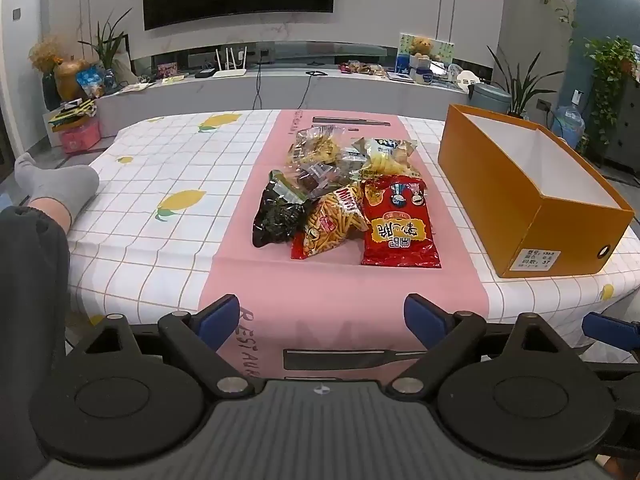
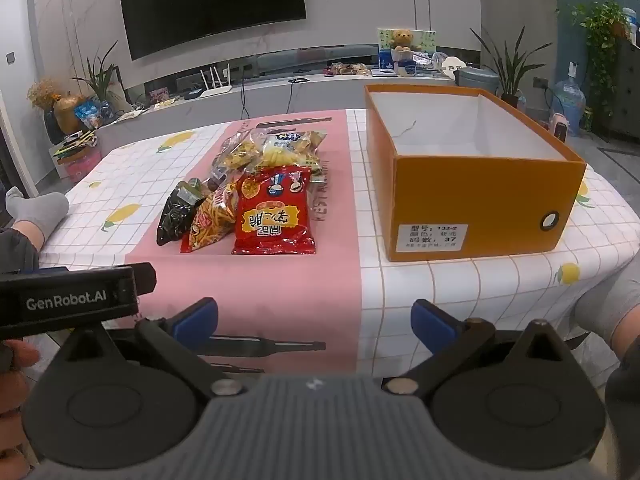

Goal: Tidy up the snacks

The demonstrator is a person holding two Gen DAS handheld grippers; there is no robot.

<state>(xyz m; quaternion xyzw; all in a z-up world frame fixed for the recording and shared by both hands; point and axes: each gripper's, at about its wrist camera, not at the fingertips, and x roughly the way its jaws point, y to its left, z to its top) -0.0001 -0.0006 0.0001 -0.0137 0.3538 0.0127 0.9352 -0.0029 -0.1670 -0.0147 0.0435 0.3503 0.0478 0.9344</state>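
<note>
A pile of snack bags lies on the pink runner [image 1: 344,292] in the middle of the table. Nearest is a red bag [image 1: 398,224] [image 2: 274,214], beside it a bag of fries sticks [image 1: 332,224] [image 2: 212,218] and a black bag [image 1: 280,212] [image 2: 176,212]. Yellow and clear bags [image 1: 348,152] [image 2: 276,148] lie behind. An orange box [image 1: 516,188] [image 2: 472,200], open and empty, stands to the right. My left gripper [image 1: 322,320] and right gripper [image 2: 314,320] are both open and empty at the table's near edge, short of the pile.
The table carries a white checked cloth with lemons [image 1: 168,184]. A socked foot [image 1: 52,188] rests on its left edge. The left gripper's body [image 2: 72,300] shows at left in the right wrist view. A TV and a cluttered console stand behind.
</note>
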